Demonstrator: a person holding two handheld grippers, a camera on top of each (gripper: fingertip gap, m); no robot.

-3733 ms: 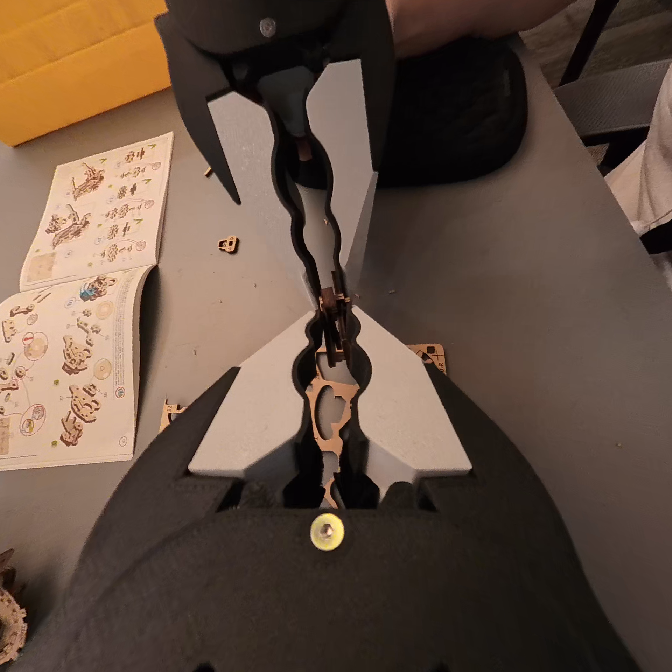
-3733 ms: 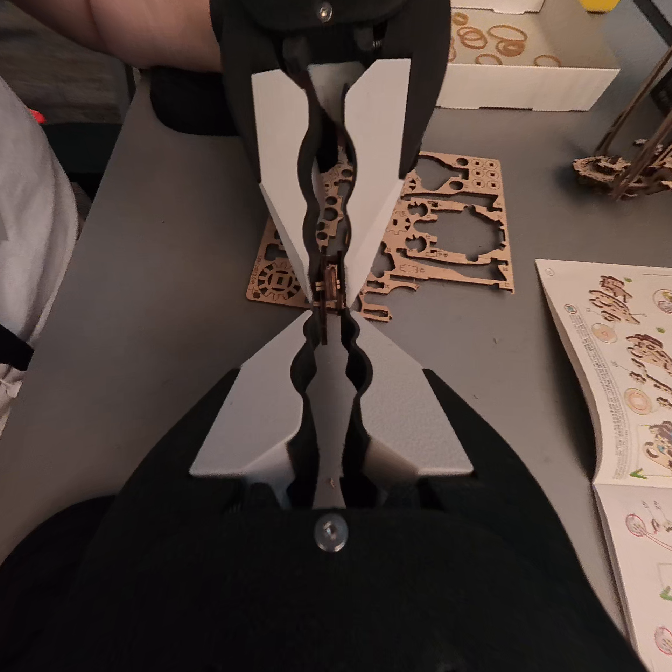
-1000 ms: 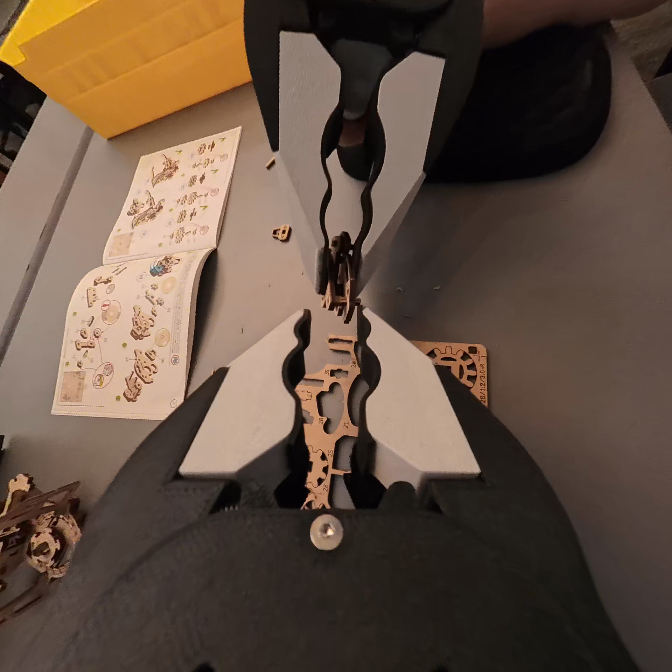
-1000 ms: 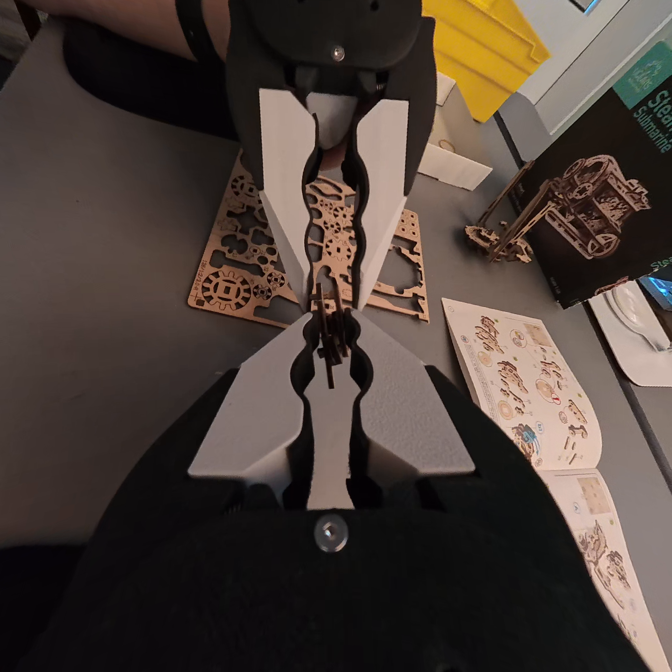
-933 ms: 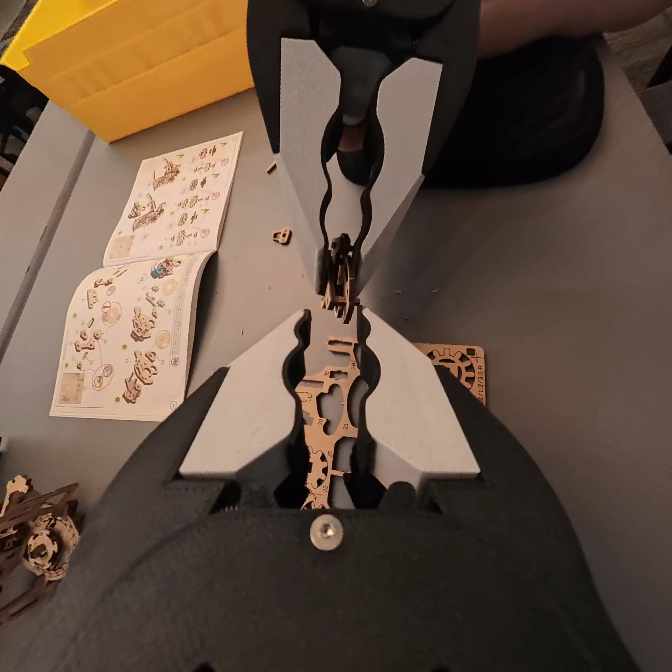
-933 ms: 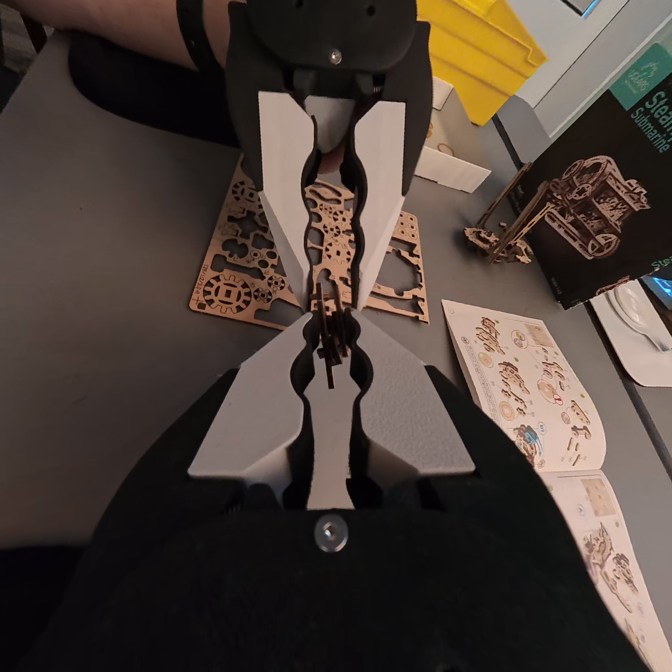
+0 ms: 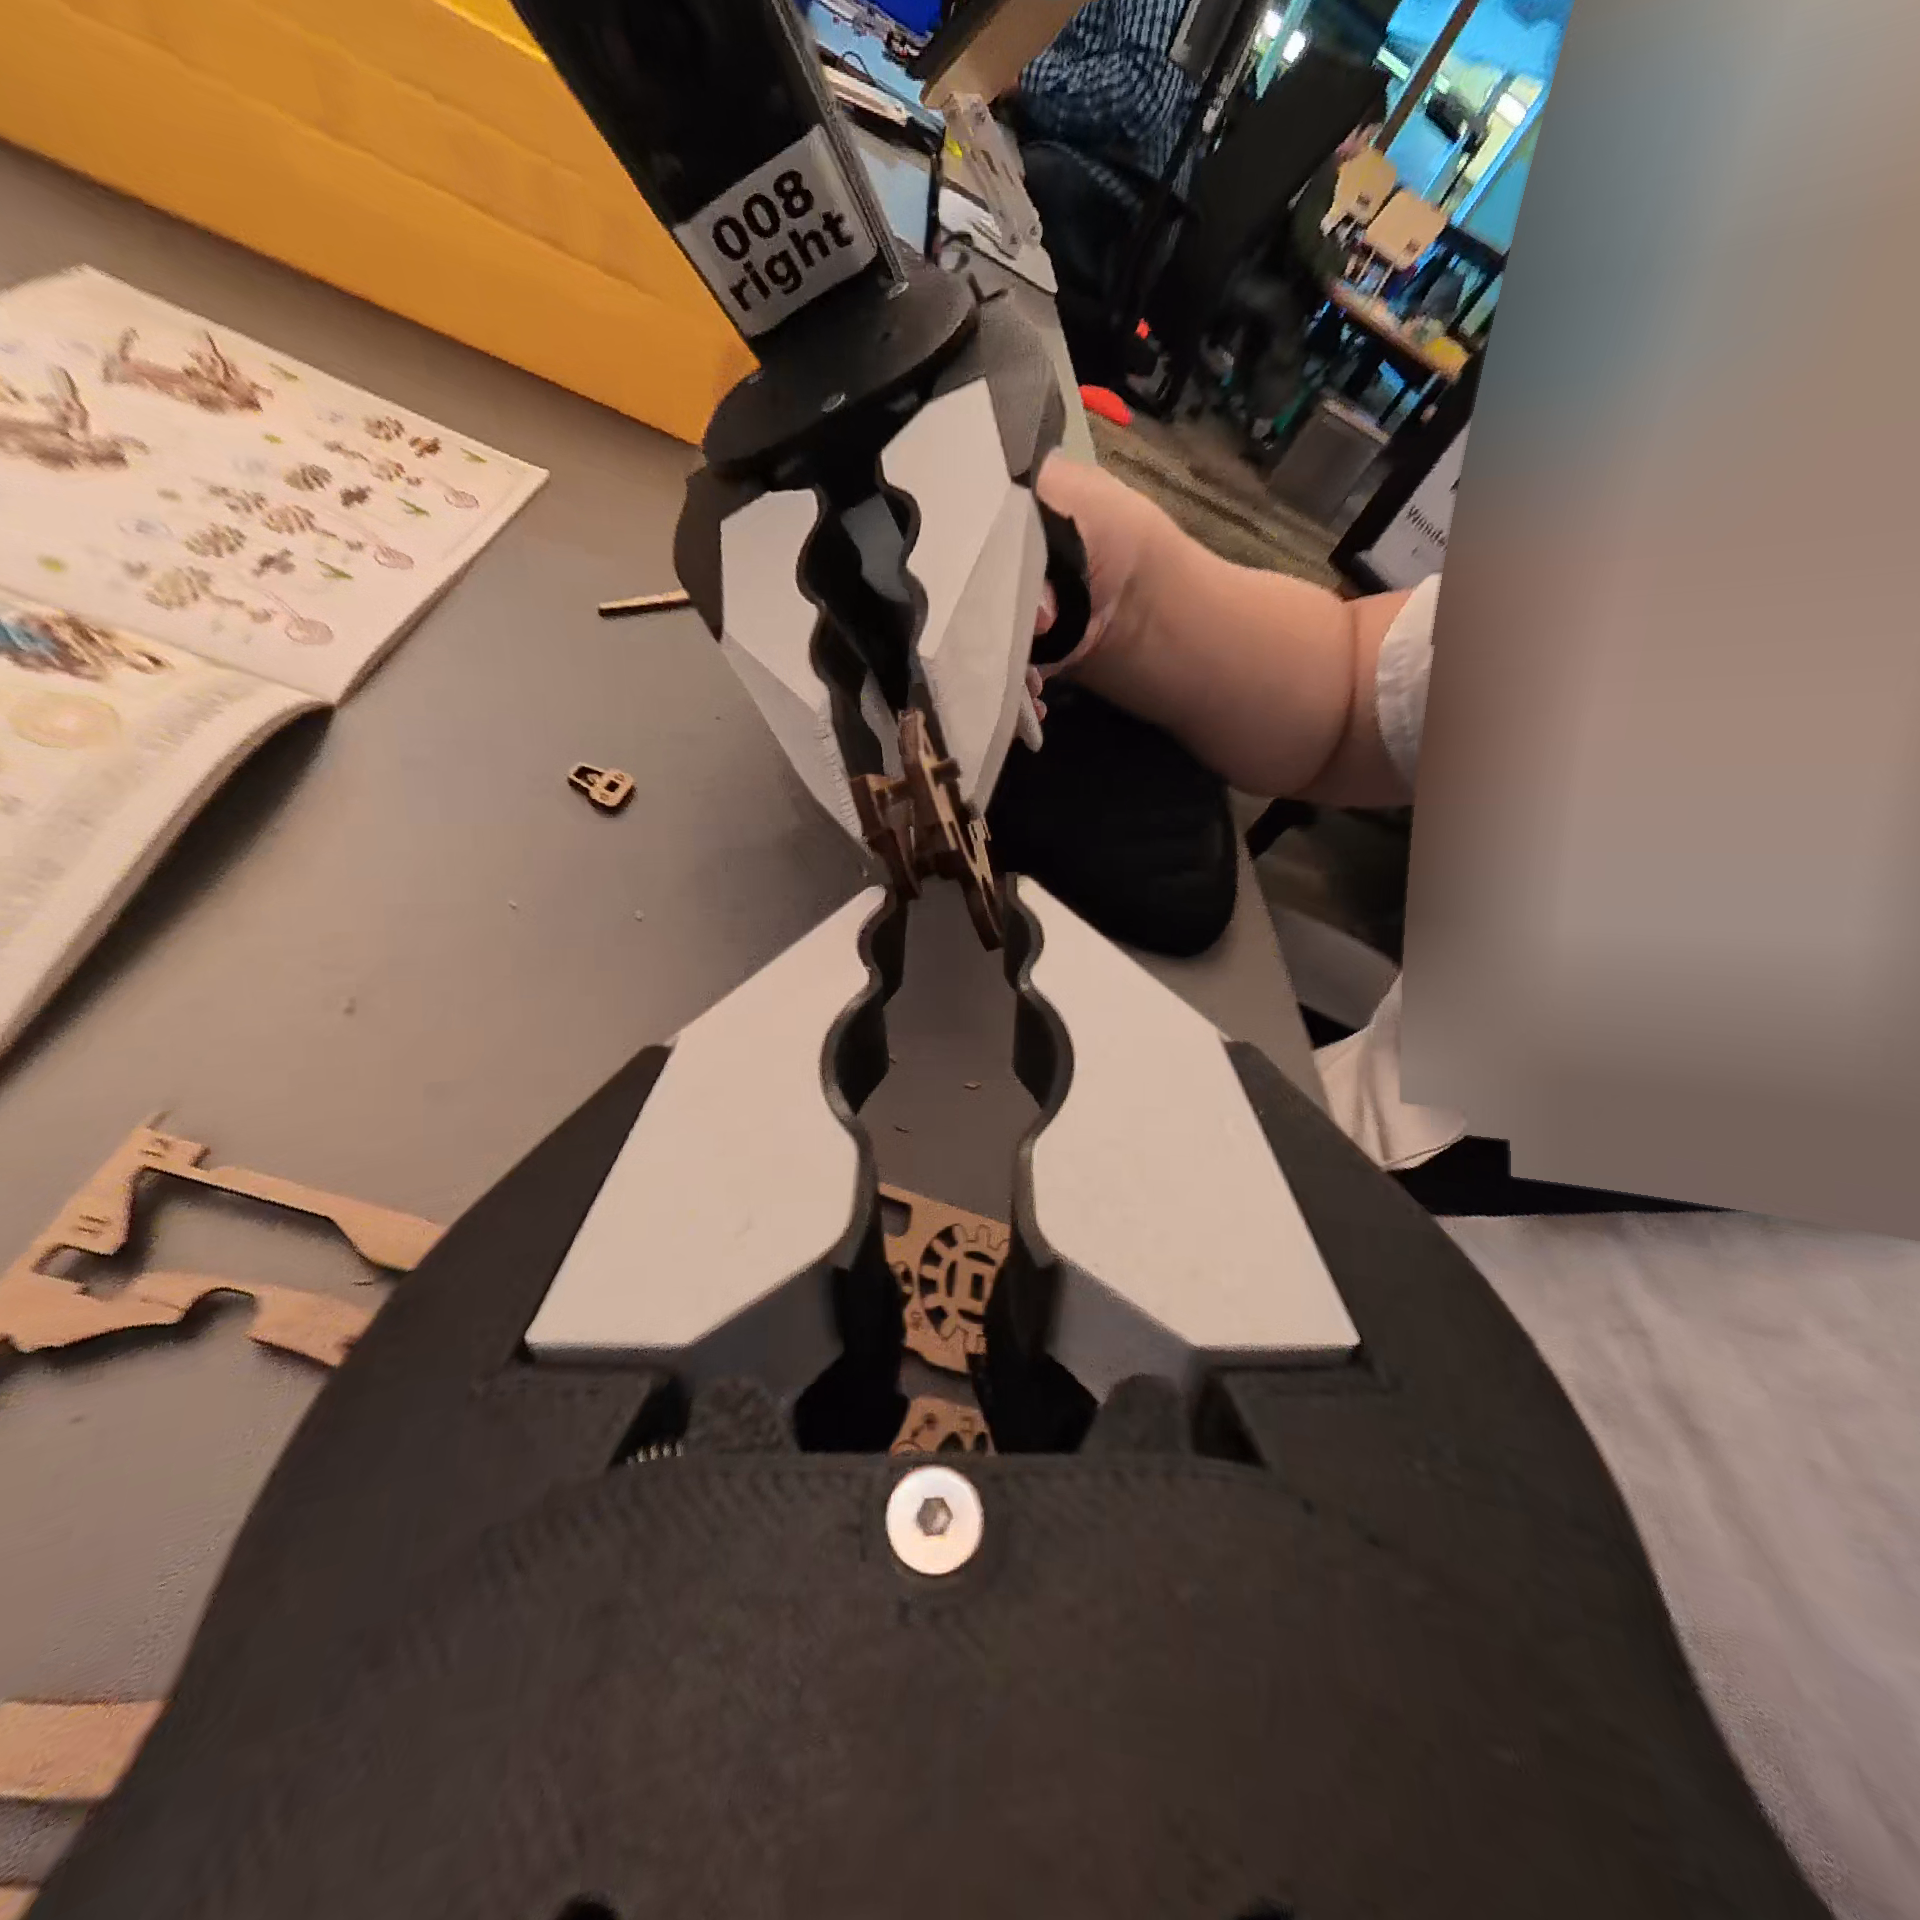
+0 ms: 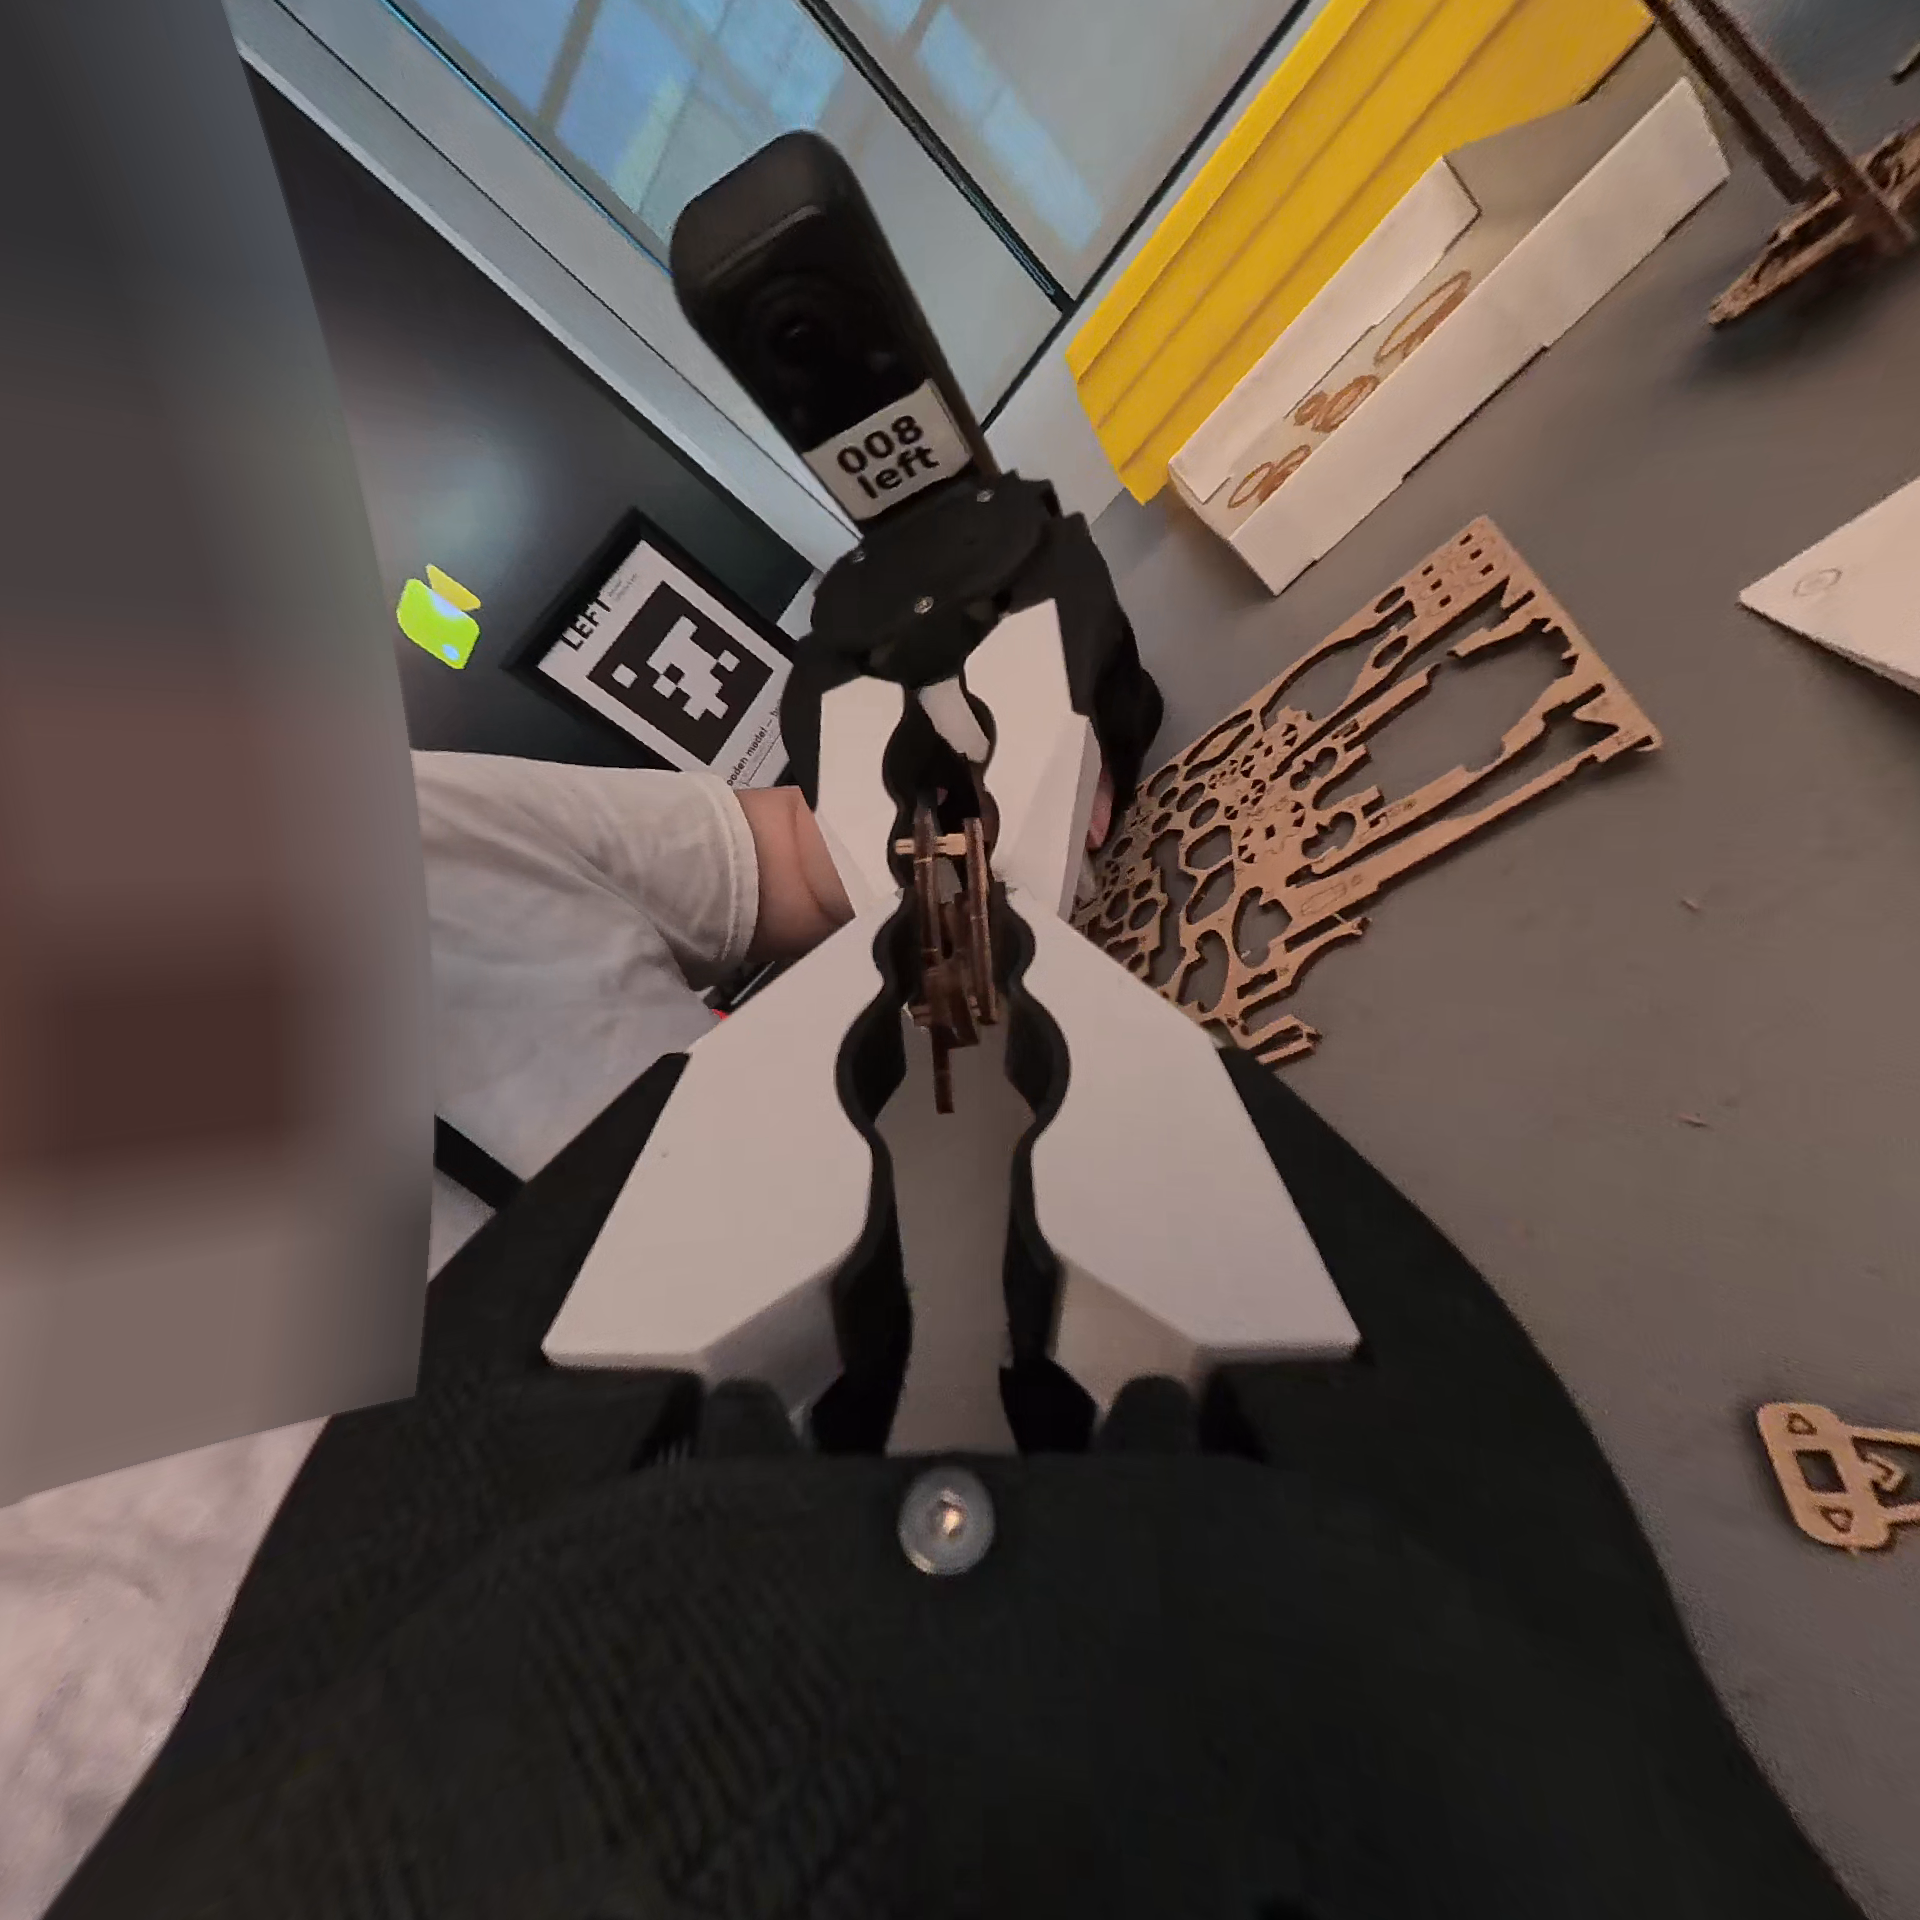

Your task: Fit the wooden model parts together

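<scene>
Wooden model parts (image 8: 951,940) sit clamped between the tips of our right gripper (image 8: 951,925), its jaws closed on the small layered cluster, held above the grey table (image 8: 1558,1091). Our left gripper (image 7: 940,904) faces it tip to tip, jaws parted and gripping nothing, though the cluster's lower edge reaches between its fingertips (image 7: 873,914). Beneath lies a cut-out wooden sheet (image 8: 1382,769), and farther left an open instruction booklet (image 7: 208,540).
</scene>
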